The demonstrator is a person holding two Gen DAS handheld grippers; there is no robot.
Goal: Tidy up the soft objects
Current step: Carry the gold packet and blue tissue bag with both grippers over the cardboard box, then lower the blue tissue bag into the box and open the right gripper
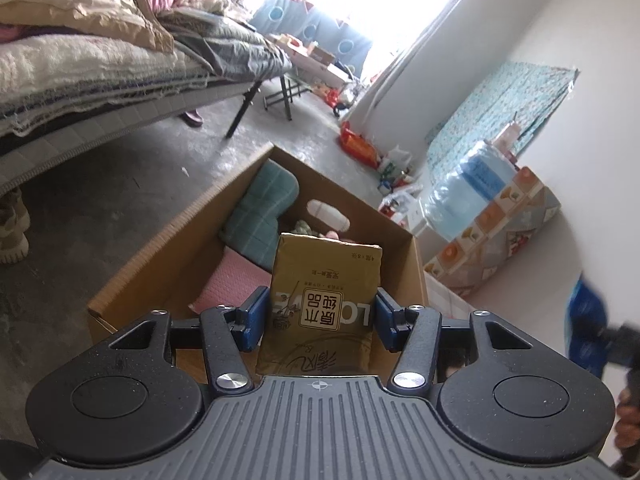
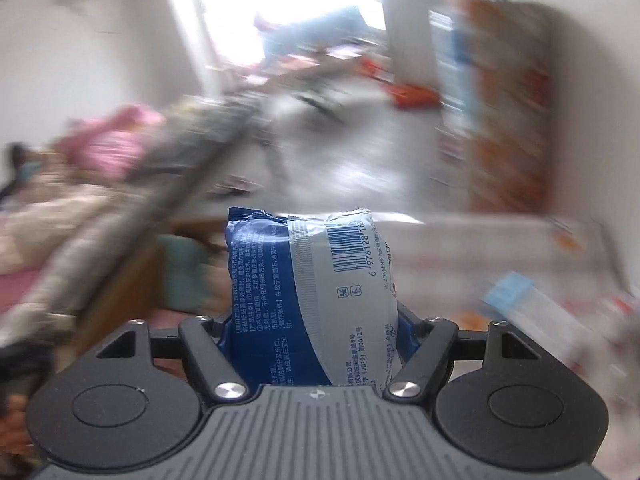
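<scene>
My left gripper [image 1: 322, 314] is shut on a gold tissue pack [image 1: 326, 276], its blue pads pressing both sides. The pack hangs over an open cardboard box [image 1: 176, 236] on the floor. Inside the box lie a teal checked pillow [image 1: 262, 208], a pink cloth [image 1: 234, 280] and a white bottle-shaped thing [image 1: 330, 212]. In the right wrist view my right gripper [image 2: 314, 330] is shut on a soft blue and white packet [image 2: 308, 268] with a barcode, which bulges between the fingers. Everything behind it is blurred. That packet also shows as a blue blur [image 1: 584, 328] at the left wrist view's right edge.
A bed [image 1: 100, 68] piled with blankets runs along the left, with a shoe [image 1: 12, 232] beside it. A wrapped pack of water bottles [image 1: 472, 188] sits on a patterned box [image 1: 504, 232] at the right wall. Bags and packets [image 1: 360, 144] litter the floor beyond the box.
</scene>
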